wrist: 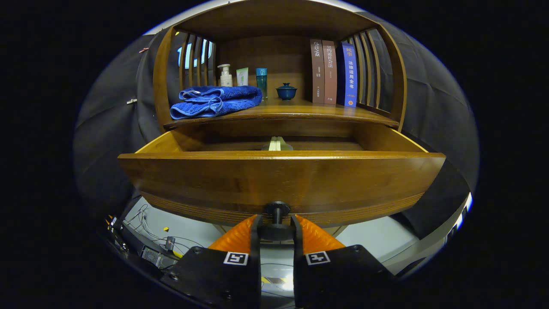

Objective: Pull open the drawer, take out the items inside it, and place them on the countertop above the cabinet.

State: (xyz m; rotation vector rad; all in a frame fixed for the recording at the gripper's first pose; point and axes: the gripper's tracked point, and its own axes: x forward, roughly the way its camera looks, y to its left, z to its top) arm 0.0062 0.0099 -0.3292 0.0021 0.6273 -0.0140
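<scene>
The wooden drawer (281, 176) stands pulled out toward me, its front panel just ahead of the fingers. My gripper (277, 229) is shut on the dark round drawer knob (277, 210), one finger pressing on each side of it. Inside the drawer, a pale cream item (277, 144) pokes up just over the front panel's top edge; the rest of the drawer's inside is hidden behind the panel. The countertop (296, 110) above the drawer is a wooden shelf surface inside the cabinet.
On the countertop lie a folded blue towel (214, 101), a pump bottle (224, 75), a small tube (242, 77), a teal bottle (261, 81), a dark lidded cup (286, 92) and three upright books (333, 73). Slatted sides flank the shelf. Cables and devices (148, 246) lie on the floor below.
</scene>
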